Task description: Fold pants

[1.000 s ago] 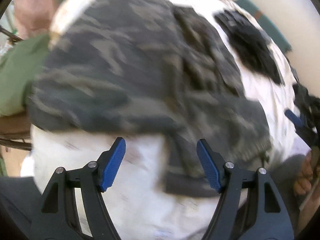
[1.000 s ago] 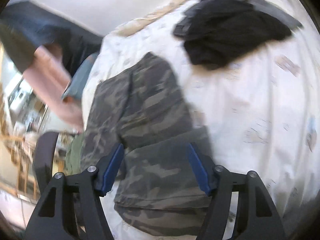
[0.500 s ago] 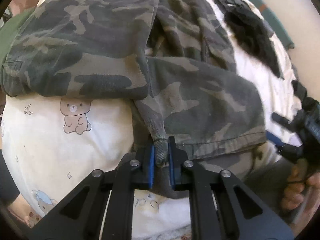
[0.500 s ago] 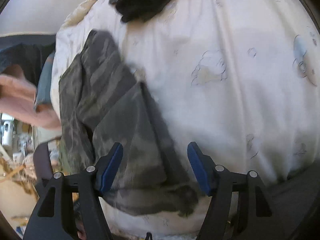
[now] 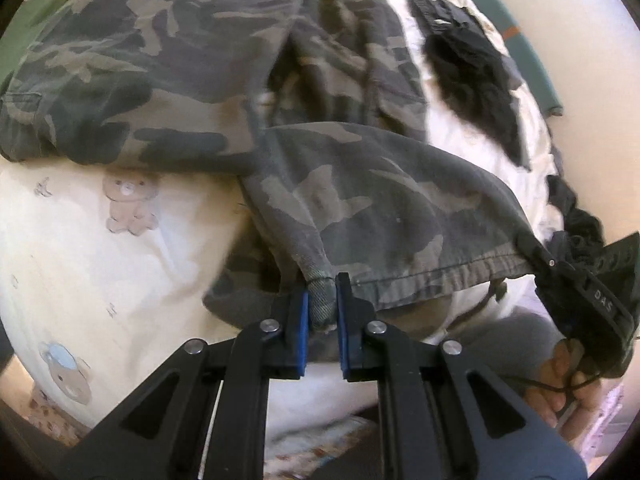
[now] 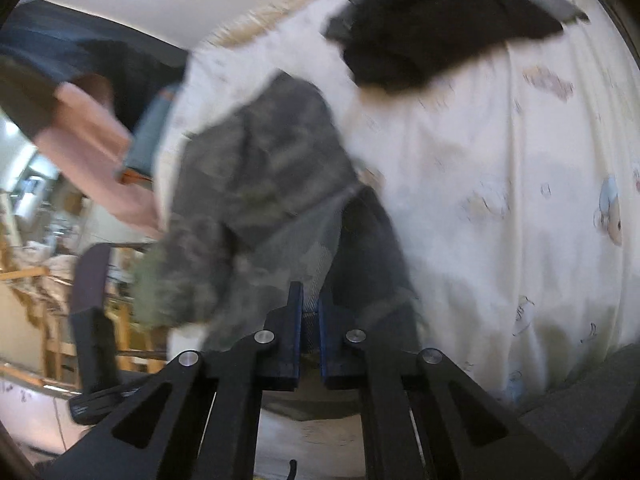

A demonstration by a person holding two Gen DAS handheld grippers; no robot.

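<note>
Since the earlier frame the right claw (image 6: 309,312) has closed and the left claw (image 5: 322,304) stays clamped; both now pinch the hem of the camouflage pants (image 5: 360,200). In the left wrist view the hem corner sits between the blue pads at the lower centre, and the leg stretches to the right edge, where the other claw holds its far corner. The rest of the pants lies across the upper half of the frame on the bed sheet (image 5: 100,260) with bear prints. A black garment (image 5: 472,68) lies at the upper right, apart from the pants. The right wrist view is blurred; grey fabric is between its pads.
</note>
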